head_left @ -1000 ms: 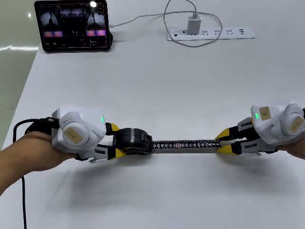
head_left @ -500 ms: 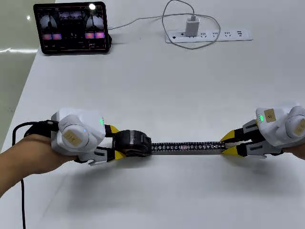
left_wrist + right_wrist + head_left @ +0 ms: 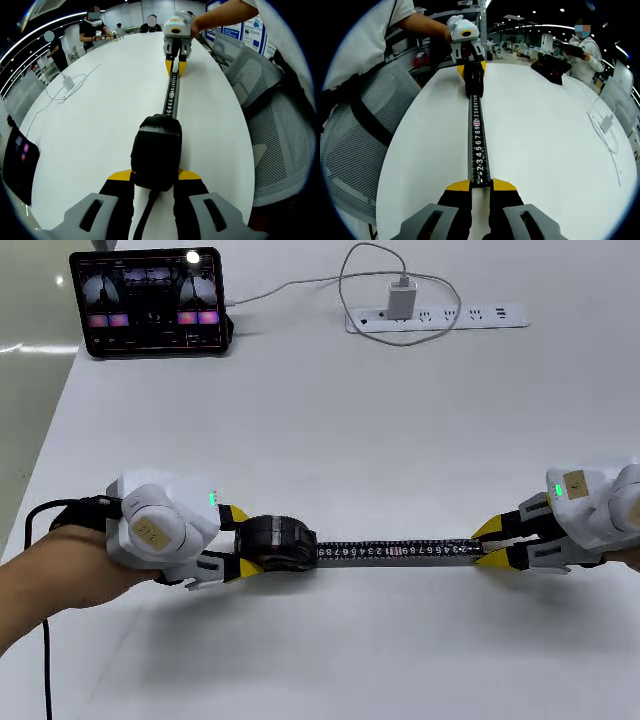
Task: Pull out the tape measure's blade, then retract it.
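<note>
Left — tape measure (image 3: 280,543), blade (image 3: 400,551) stretched right; tablet (image 3: 150,300), power strip (image 3: 470,314) behind (far edge).

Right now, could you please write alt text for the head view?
The left claw grips a black tape measure case while the right claw pinches the end of its blade, stretched straight between them on a white table. A tablet and power strip lie farther back.

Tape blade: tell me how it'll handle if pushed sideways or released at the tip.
It likely snaps back toward the case, since the blade is stretched straight out to the right gripper. Thin and narrow, it probably bends or twists easily if pushed sideways.
</note>
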